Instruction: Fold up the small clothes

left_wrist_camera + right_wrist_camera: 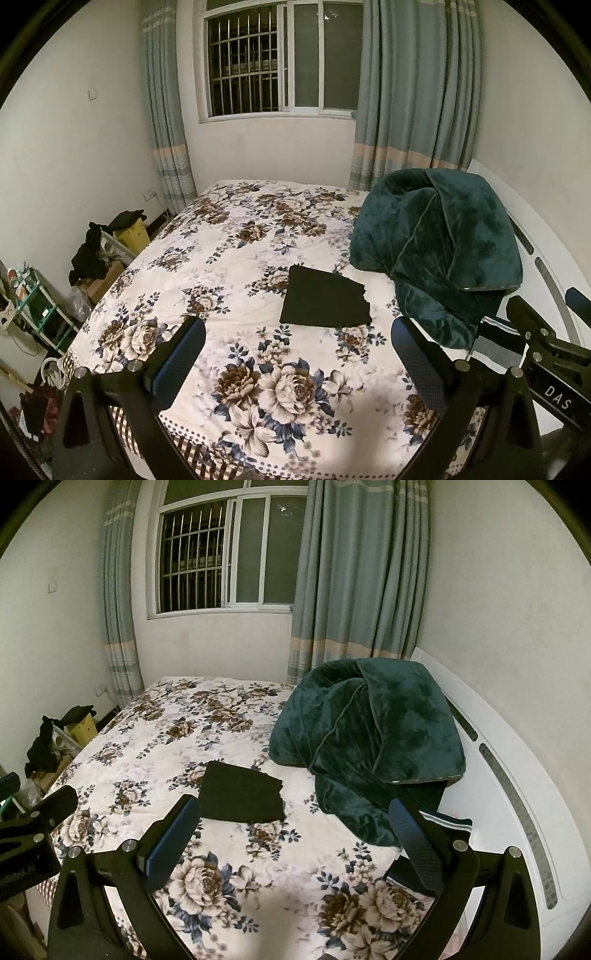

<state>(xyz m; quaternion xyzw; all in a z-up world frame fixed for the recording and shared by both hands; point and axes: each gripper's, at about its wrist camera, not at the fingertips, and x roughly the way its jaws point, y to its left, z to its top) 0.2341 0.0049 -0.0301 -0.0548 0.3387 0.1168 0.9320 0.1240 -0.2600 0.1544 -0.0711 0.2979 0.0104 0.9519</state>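
A small black garment [325, 300] lies folded flat into a rough rectangle on the floral bedspread [229, 258], near the middle of the bed. In the right wrist view the same black garment [242, 793] sits just beyond my left fingertip. My left gripper [297, 332] hangs open above the near part of the bed, short of the garment, with nothing between its blue-padded fingers. My right gripper [291, 810] is open too and holds nothing. It hovers over the bedspread [155, 746] to the right of the left one.
A dark green plush blanket [439, 251] is heaped at the right of the bed against the white headboard [517, 775]. A striped cloth edge [448, 821] shows under the blanket [369, 734]. Clutter, boxes and a small shelf [40, 306] fill the floor left of the bed.
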